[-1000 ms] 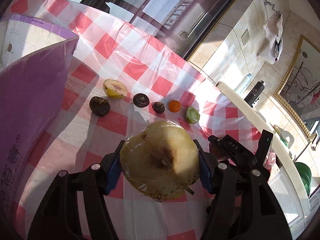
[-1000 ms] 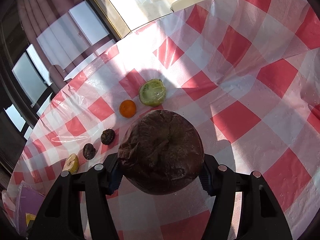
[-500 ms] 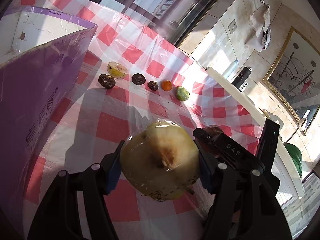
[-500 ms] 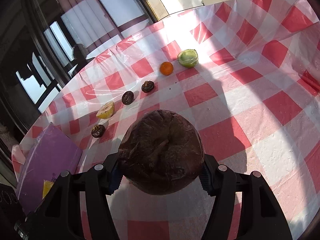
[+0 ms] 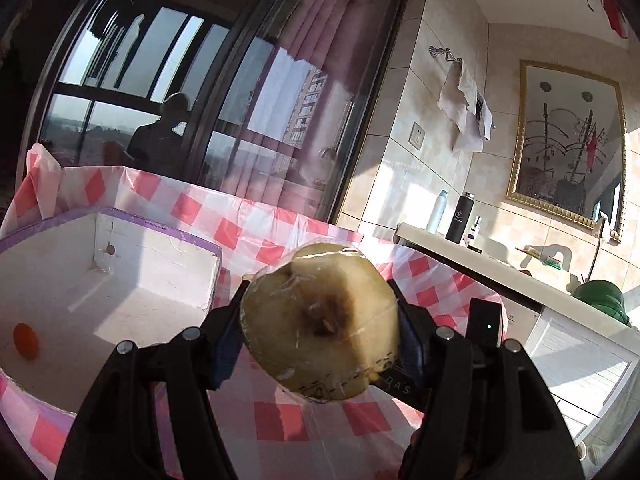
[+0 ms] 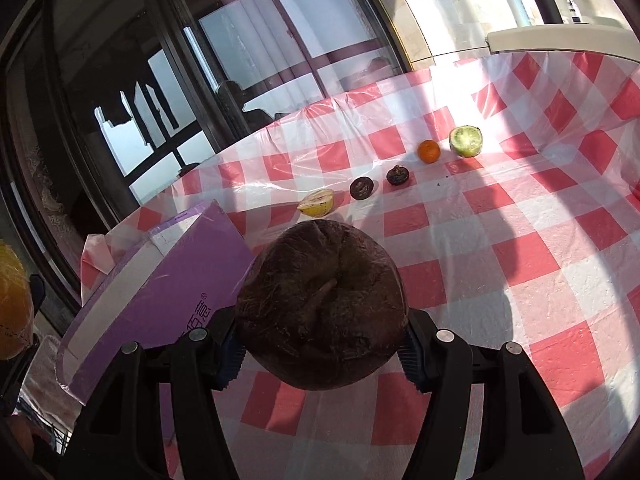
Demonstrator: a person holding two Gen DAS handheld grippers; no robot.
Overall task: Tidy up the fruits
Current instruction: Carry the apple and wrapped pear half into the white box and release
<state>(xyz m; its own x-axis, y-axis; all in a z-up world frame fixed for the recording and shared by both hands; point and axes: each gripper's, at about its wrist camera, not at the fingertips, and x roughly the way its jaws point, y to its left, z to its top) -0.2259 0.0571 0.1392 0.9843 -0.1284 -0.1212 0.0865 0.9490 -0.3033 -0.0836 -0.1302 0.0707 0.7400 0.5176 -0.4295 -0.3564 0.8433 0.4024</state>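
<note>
My left gripper (image 5: 320,344) is shut on a plastic-wrapped yellow pear half (image 5: 320,320), held in the air to the right of the purple box (image 5: 120,280). The box has a white inside and holds a small orange fruit (image 5: 26,340). My right gripper (image 6: 320,348) is shut on a dark brown round fruit (image 6: 320,308), above the checkered tablecloth (image 6: 520,260) beside the purple box (image 6: 160,300). On the cloth lie a lemon half (image 6: 316,204), two small dark fruits (image 6: 362,188), a small orange (image 6: 429,151) and a green fruit half (image 6: 466,141).
A white counter (image 5: 500,272) with bottles (image 5: 460,216) and a green object (image 5: 600,296) stands at the right. Windows and curtains (image 5: 280,100) are behind the table. The left gripper's fruit shows at the left edge of the right wrist view (image 6: 12,300).
Both grippers have risen and tilted up with their fruits. The left one has moved towards the box, whose inside now shows. The fruit row has dropped out of the left view.
</note>
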